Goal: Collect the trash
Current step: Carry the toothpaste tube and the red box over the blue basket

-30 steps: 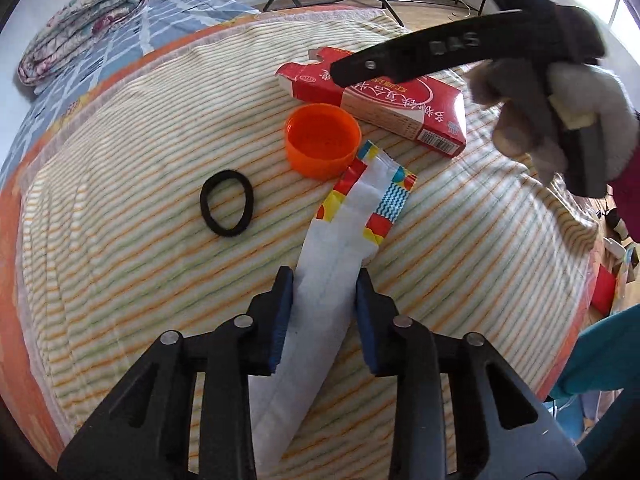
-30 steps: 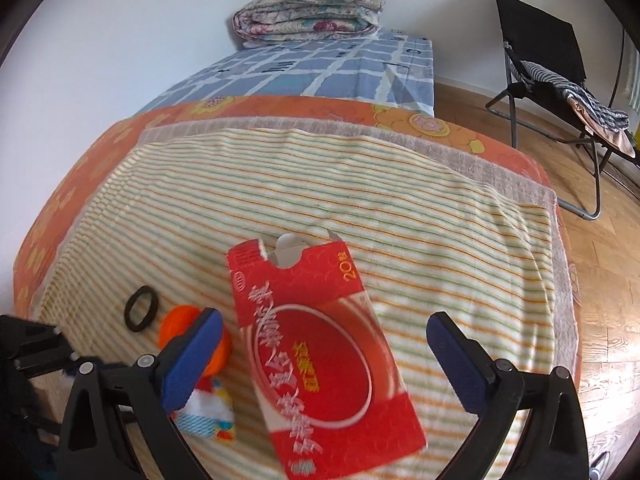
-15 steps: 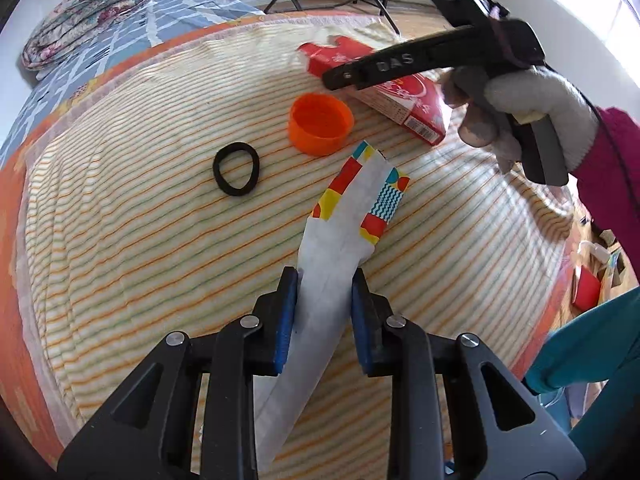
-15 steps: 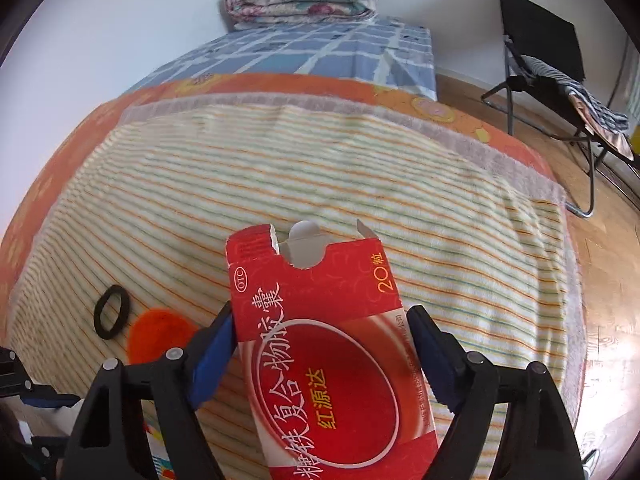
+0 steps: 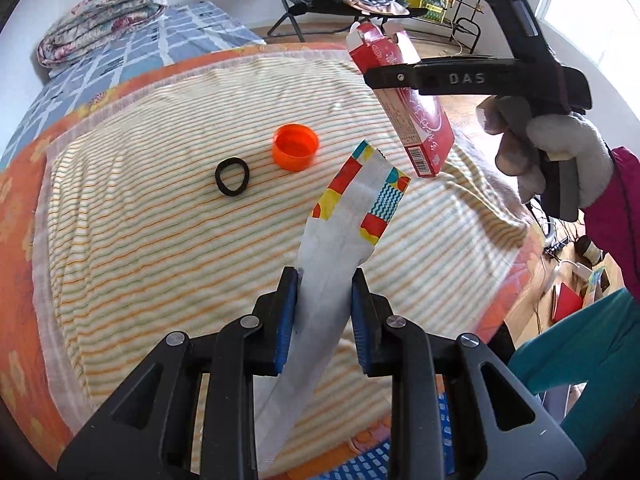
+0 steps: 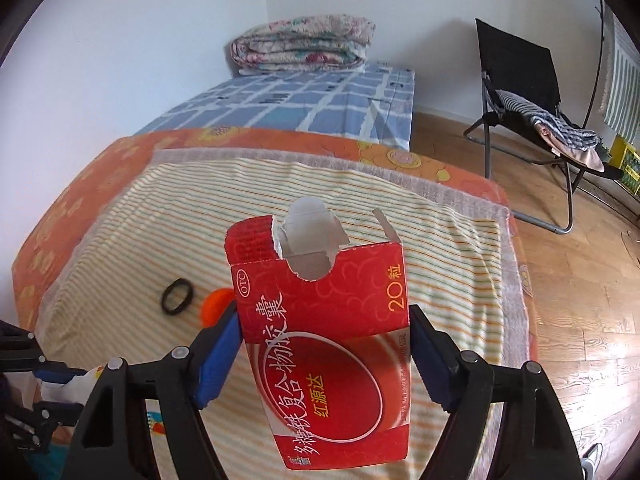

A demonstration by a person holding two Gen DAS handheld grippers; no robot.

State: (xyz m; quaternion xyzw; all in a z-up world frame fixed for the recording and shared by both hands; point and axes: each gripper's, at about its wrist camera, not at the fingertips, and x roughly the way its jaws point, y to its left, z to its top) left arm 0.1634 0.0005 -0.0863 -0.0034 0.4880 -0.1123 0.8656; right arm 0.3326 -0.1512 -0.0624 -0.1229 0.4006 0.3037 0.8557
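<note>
Nearest the left wrist camera, the left gripper (image 5: 324, 304) pinches a long white wrapper (image 5: 332, 264) between its blue pads, holding it clear of the striped blanket (image 5: 140, 248). The wrapper's far end is printed in red, yellow and blue blocks, and its near end trails down past the fingers toward the bed edge.

On the right, the right gripper (image 6: 324, 340) is clamped on the two long sides of a red medicine box (image 6: 328, 344) and holds it above the blanket, tilted, with its torn-open flap end pointing away from the camera. In the left wrist view the same box (image 5: 416, 108) hangs in the air beyond the wrapper tip, with a gloved hand (image 5: 560, 160) on the gripper handle.

Further out on the blanket lie an orange bottle cap (image 5: 295, 152), open side up, and just to its left a black hair tie (image 5: 232, 177), apart from each other. From the right wrist view the cap is mostly hidden behind the box.

Beyond the blanket is a blue checked mattress (image 6: 304, 100) with a folded floral quilt (image 6: 300, 46) at its far end, probably against the wall. A black folding chair (image 6: 520, 76) stands on the wooden floor (image 6: 580, 280) to the right.
</note>
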